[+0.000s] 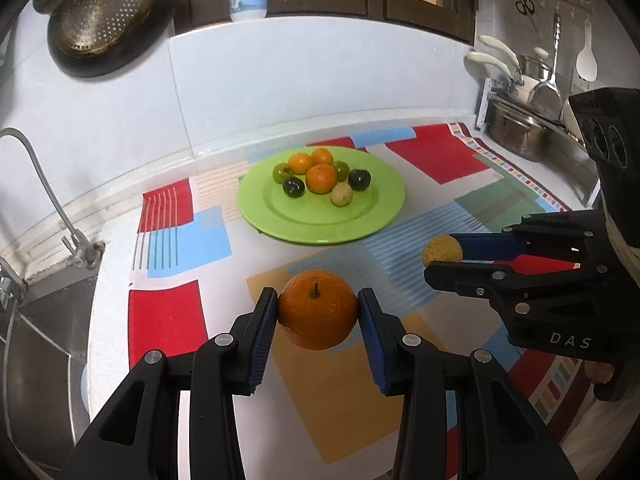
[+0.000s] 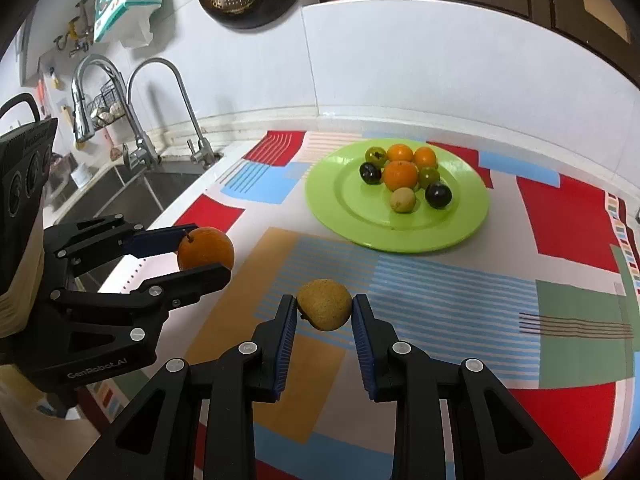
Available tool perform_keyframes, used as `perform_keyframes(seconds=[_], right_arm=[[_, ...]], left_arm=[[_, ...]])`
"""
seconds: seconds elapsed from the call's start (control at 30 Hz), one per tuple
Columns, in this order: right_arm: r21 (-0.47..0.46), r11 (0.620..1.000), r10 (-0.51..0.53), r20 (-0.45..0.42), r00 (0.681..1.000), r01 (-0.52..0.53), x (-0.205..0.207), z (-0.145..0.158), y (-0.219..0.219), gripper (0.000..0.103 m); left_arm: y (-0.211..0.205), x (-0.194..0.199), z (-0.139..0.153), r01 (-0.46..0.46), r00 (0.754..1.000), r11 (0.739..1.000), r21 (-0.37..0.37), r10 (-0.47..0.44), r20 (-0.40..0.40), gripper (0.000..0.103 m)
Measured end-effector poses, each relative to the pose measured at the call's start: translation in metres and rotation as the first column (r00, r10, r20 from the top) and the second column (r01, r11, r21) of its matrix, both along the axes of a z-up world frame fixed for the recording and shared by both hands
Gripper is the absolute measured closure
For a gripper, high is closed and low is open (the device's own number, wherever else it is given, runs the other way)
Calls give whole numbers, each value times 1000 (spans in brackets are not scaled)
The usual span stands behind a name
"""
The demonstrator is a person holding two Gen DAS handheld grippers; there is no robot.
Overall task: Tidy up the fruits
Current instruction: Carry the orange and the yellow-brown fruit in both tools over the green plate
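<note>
Green plate (image 1: 384, 216) on the patterned cloth (image 1: 168, 316), toward the white backsplash. On the plate: three small oranges (image 1: 321, 178), two dark round fruits (image 1: 359, 179), two greenish ones (image 1: 282, 171) and one pale yellow-green fruit (image 1: 341, 194), all bunched in the half of the plate nearer the wall; the half nearer the grippers bare.

Nearer than the plate, left gripper (image 1: 317, 312) closed on a large orange (image 1: 317, 309), blue pads (image 1: 266, 320) pressed to its two flanks, stem up, fruit lifted clear of the cloth. Jaws narrowly apart, only as wide as the orange.

To the right of that and also nearer than the plate, right gripper (image 2: 324, 308) clamped on a rough yellow-brown fruit (image 2: 324, 305), pads (image 2: 362, 332) tight against both sides, fruit held above the cloth. Jaws close together, filled by the fruit.

Left of the plate, a steel sink (image 2: 132, 196) with curved taps (image 2: 168, 92). Above the plate on the wall, a perforated colander (image 1: 100, 4) inside a dark pan.
</note>
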State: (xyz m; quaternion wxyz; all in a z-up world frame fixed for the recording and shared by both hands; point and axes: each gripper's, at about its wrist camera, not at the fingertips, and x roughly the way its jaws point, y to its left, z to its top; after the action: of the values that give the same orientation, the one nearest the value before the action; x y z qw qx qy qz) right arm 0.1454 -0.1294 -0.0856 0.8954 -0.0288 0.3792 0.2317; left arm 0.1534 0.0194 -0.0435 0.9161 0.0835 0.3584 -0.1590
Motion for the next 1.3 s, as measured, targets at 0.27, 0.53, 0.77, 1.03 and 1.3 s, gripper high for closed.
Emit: perform_keyframes(seconds=[0.27,0.53,0.77,1.03,1.3], right_arm=[[32,999,-37,39,999,36,0,14,-11,73],[41,996,-79,100,992,75,3,31,-21,73],[53,994,-100,157,983,93,7,46,-25,73],[60,992,-123,197,973,113,18,55,-28,73],[67,989,-141,215,966,130,35,59,-31,73]], left_arm=[[-2,-1,14,-23,999,999,-21,24,38,62],[-3,1,31,-34,995,999,-40,38,93,62],[-4,5,46,-38,989,998,-55,45,140,62],[-8,19,55,-42,983,997,-63,52,176,62],[-12,38,57,-38,983,997,-70,50,178,62]])
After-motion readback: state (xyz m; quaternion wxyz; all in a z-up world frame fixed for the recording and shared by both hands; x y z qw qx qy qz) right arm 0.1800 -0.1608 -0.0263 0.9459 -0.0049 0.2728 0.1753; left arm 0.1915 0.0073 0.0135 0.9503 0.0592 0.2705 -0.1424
